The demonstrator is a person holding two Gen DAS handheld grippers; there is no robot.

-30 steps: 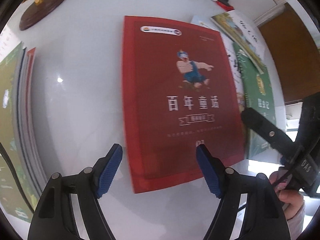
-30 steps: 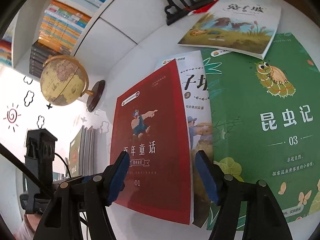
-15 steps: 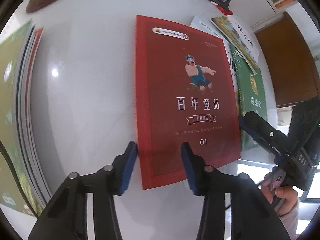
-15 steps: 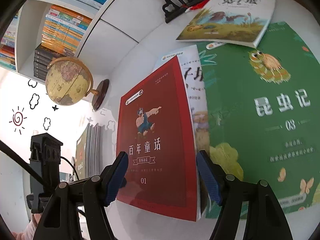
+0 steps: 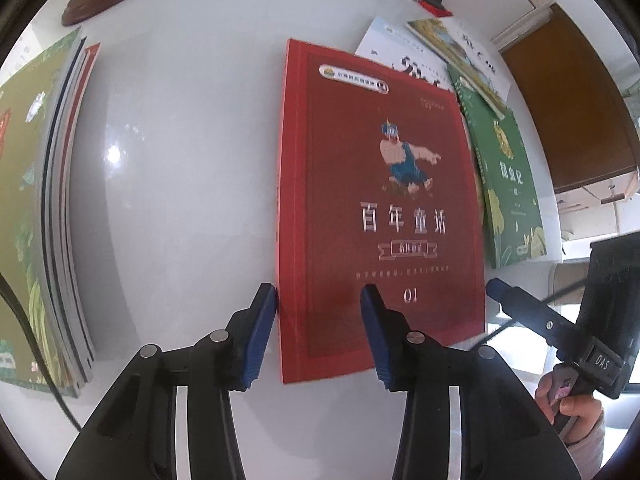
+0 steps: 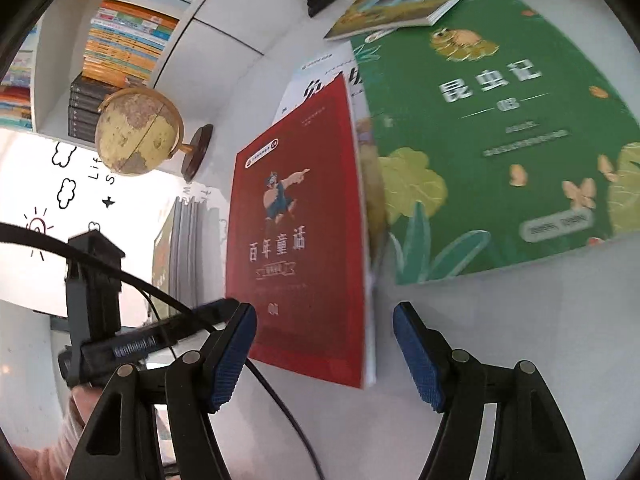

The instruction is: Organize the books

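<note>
- A thin red paperback book [image 5: 384, 208] with a cartoon figure and silver lettering on its cover lies flat on the glossy white table [image 5: 176, 168], and serves here as the landmark.
- The left gripper [image 5: 318, 300] hangs over the red book's near left corner; its blue-padded jaws, which have just been narrowing, straddle the spine edge, one pad outside the spine and one over the cover. Whether the pads press on the book cannot be told.
- The right gripper [image 6: 324, 320] is spread wide above the red book's near right corner, pinching nothing; the corner lies between its two pads.
- Under the red book's right edge a white-covered book [image 6: 320, 80] shows, and right of that lies a large green book [image 6: 500, 128] with a caterpillar drawing and white lettering.
- A small picture book [image 6: 400, 4] rests on the green book's far corner.
- Left of the red book, well apart, sits a flat stack of books [image 5: 52, 208] with a green cover on top.
- Beyond the red book's far left stands a yellowish globe [image 6: 138, 132] on a dark wooden base.
- A hand [image 5: 580, 412] grips the right tool's handle.
</note>
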